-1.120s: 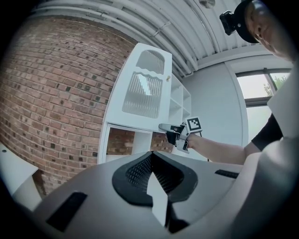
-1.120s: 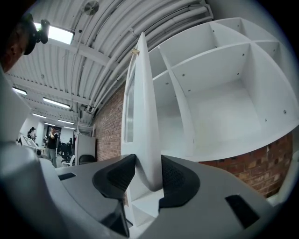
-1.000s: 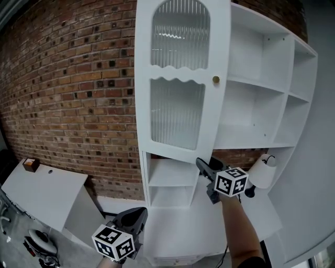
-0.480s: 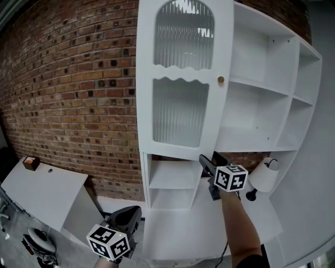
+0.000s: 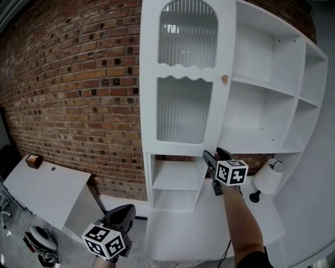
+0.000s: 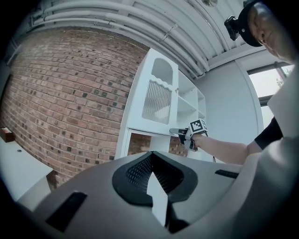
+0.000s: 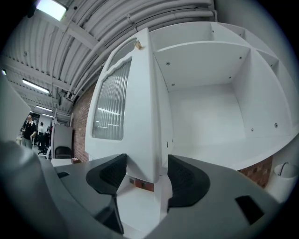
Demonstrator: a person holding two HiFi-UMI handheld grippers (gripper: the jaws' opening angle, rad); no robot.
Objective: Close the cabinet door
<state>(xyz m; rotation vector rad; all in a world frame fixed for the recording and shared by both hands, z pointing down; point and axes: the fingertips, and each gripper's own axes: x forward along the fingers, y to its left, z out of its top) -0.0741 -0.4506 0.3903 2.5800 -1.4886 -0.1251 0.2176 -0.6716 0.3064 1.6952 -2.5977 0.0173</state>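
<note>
The cabinet door point(image 5: 180, 78) stands ajar from the white cabinet point(image 5: 267, 104). Its lower corner on the knob side sits between the spread jaws of the right gripper point(image 5: 215, 155), whose pads are clear of it. The left gripper point(image 5: 123, 215) hangs low, well apart, jaws pressed together.

A red brick wall point(image 5: 68, 89) fills the left side. Below it stands a white worktop point(image 5: 44, 191) carrying a small brown box point(image 5: 33, 159), perhaps wooden. Pale pipes point(image 6: 140, 23) cross the ceiling beside strip lights point(image 7: 51, 8), and a bright window point(image 6: 271, 86) shows at the right.
</note>
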